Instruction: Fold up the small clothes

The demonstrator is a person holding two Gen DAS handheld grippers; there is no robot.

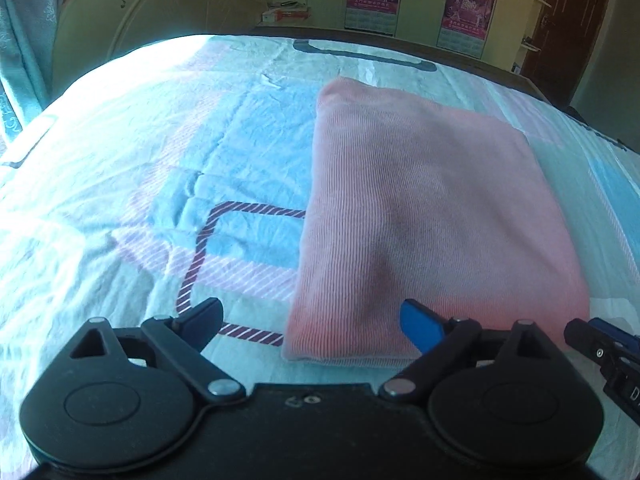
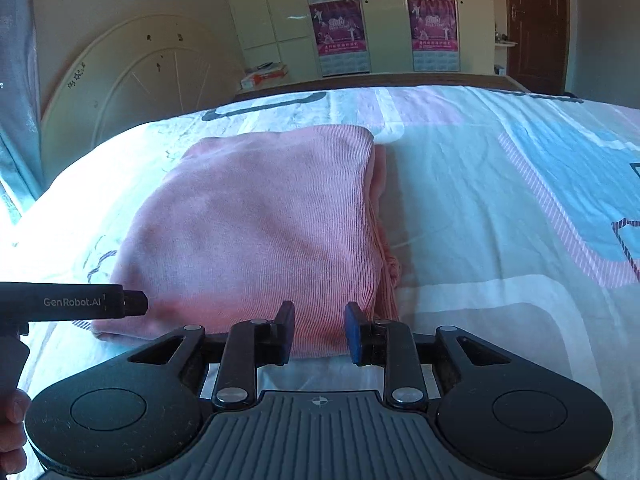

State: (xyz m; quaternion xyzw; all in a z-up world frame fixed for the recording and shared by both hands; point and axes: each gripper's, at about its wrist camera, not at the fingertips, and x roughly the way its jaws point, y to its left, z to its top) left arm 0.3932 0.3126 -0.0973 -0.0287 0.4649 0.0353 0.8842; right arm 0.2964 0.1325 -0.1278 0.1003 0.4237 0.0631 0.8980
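A pink ribbed garment (image 1: 432,216) lies folded into a rectangle on the bed; it also shows in the right wrist view (image 2: 260,232), with layered edges along its right side. My left gripper (image 1: 312,320) is wide open and empty, just in front of the garment's near left corner. My right gripper (image 2: 319,330) is partly open and empty, at the garment's near edge toward its right corner. The left gripper's body (image 2: 72,302) shows at the left of the right wrist view. The right gripper's side (image 1: 608,352) shows at the right of the left wrist view.
The bed sheet (image 1: 160,184) is light blue and pink with striped outlines and wrinkles. Beyond the far bed edge stand a cream wardrobe with posters (image 2: 340,32), a round board against the wall (image 2: 132,92) and a brown door (image 2: 536,24).
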